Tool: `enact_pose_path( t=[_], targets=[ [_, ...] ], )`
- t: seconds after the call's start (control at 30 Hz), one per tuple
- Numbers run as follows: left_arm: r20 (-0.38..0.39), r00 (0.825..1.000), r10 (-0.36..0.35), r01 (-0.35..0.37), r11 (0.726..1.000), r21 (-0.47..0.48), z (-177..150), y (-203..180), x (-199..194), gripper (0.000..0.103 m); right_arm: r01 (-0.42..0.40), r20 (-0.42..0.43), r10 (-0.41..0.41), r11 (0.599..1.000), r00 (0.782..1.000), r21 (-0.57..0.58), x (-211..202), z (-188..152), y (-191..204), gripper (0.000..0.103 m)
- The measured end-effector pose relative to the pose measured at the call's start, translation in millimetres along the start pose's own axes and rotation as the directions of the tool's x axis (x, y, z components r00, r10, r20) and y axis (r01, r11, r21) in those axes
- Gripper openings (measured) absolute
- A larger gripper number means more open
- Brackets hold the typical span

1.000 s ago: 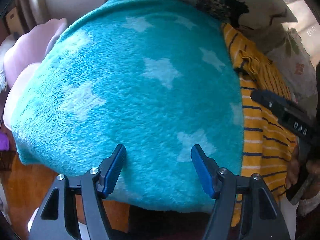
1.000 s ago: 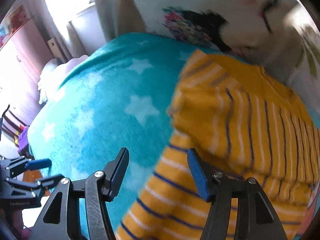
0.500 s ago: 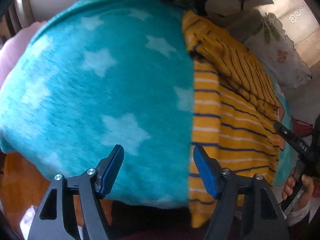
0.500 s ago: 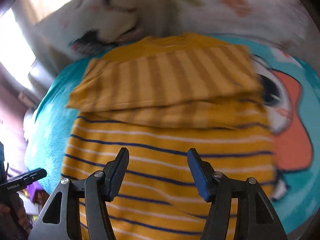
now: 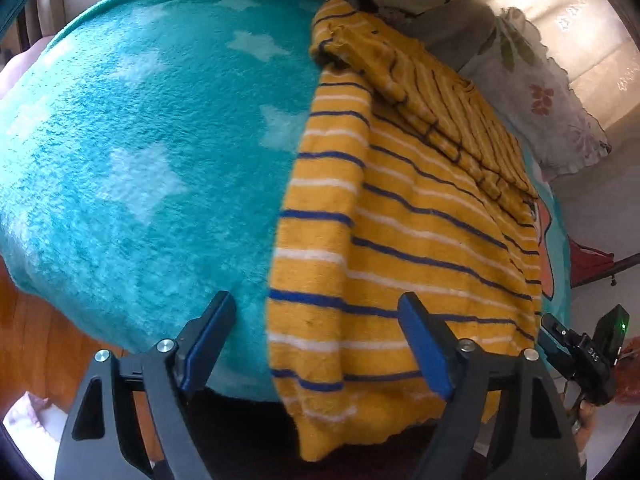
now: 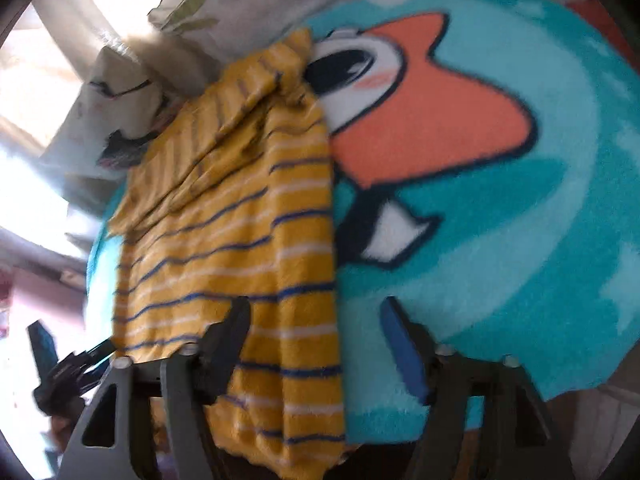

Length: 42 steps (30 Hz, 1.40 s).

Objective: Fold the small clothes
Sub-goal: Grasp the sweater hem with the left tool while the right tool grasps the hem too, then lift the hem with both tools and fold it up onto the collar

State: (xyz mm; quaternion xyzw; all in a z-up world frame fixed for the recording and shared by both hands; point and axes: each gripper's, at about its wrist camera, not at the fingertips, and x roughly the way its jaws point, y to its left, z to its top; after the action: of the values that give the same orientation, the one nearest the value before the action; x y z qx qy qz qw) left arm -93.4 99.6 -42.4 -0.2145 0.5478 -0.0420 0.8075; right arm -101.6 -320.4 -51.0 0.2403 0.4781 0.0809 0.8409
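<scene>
While both tongs, left gripper (image 5: 316, 344) and right gripper (image 6: 316, 344), gape empty, soft floppy striped shirt (image 5: 400, 240) looks best pinched at hem corners.

Looks like a home bedroom or living room. Soft furnishings everywhere: a fluffy teal blanket (image 5: 152, 152) with pale stars, printed on its other half with a cartoon figure in orange and black (image 6: 424, 120), and behind it a frilled floral pillow (image 5: 536, 92). Along the left edge, warm wooden flooring (image 5: 36, 344) and strong daylight as from a window (image 6: 36, 80).
</scene>
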Motion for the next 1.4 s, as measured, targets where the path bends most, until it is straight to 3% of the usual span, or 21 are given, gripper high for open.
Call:
enact_pose_path(
  t=[0.13,0.23,0.37,0.6,0.73,0.8,0.83,0.9,0.93,0.97,1.07,1.13,1.3,1.4],
  targets=[
    [-0.007,0.992,-0.127,0.127,0.992,-0.014,-12.6,-9.2,1.8,0.082,-0.178,-0.077,0.179,0.984,0.981,0.018,6.2,-5.0,-3.0,0.078],
    [-0.018,0.975,-0.223,0.222,0.974,-0.051,-21.5,-11.6,4.6,0.076,-0.318,-0.107,0.326,0.944,0.939,0.087,13.4,-15.9,-7.6,0.078],
    [-0.011,0.976,-0.218,0.216,0.973,-0.081,-29.6,-8.1,1.8,0.070,-0.375,-0.097,0.385,0.920,0.918,0.113,16.0,-24.9,-10.2,0.078],
    [-0.041,0.987,-0.153,0.152,0.988,-0.027,-47.0,-15.7,-1.9,0.070,-0.411,-0.173,0.417,0.909,0.892,0.073,15.8,-33.1,-7.5,0.078],
    [-0.117,0.983,-0.143,0.137,0.989,-0.062,-59.2,-13.2,14.1,0.069,-0.418,-0.249,0.410,0.908,0.877,0.022,13.0,-45.0,-0.2,0.077],
    [-0.157,0.976,-0.152,0.135,0.984,-0.112,-62.4,-5.8,24.8,0.049,-0.403,-0.284,0.382,0.915,0.879,-0.015,12.8,-53.9,6.0,0.073],
    [-0.169,0.969,-0.178,0.154,0.977,-0.147,-63.9,-1.1,28.2,0.048,-0.393,-0.293,0.369,0.919,0.882,-0.028,14.0,-56.4,9.0,0.066],
    [-0.170,0.956,-0.238,0.199,0.955,-0.219,-64.4,5.5,29.6,0.031,-0.356,-0.312,0.322,0.933,0.894,-0.057,19.1,-61.6,14.8,0.044],
    [-0.171,0.952,-0.254,0.211,0.949,-0.236,-64.0,6.2,28.6,0.026,-0.327,-0.315,0.290,0.942,0.904,-0.069,22.2,-63.5,17.1,0.022],
    [-0.170,0.951,-0.258,0.213,0.946,-0.243,-63.3,5.6,26.2,0.017,-0.304,-0.318,0.267,0.950,0.910,-0.073,25.2,-63.1,18.6,0.015],
    [-0.165,0.966,-0.200,0.165,0.966,-0.201,-62.4,2.4,10.4,0.009,-0.298,-0.328,0.256,0.951,0.909,-0.087,25.4,-62.4,24.3,0.013],
    [-0.144,0.975,-0.171,0.144,0.972,-0.185,-65.1,5.5,-11.5,0.008,-0.320,-0.378,0.253,0.939,0.891,-0.126,15.5,-67.8,30.2,0.012],
    [-0.082,0.978,-0.192,0.168,0.956,-0.240,-75.6,30.1,-56.4,0.008,-0.365,-0.432,0.266,0.917,0.861,-0.163,-25.7,-80.8,35.5,0.012],
    [-0.075,0.985,-0.157,0.136,0.964,-0.229,-71.1,26.2,-53.6,0.008,-0.375,-0.421,0.270,0.908,0.866,-0.188,-22.6,-81.2,45.8,0.012]
  ],
)
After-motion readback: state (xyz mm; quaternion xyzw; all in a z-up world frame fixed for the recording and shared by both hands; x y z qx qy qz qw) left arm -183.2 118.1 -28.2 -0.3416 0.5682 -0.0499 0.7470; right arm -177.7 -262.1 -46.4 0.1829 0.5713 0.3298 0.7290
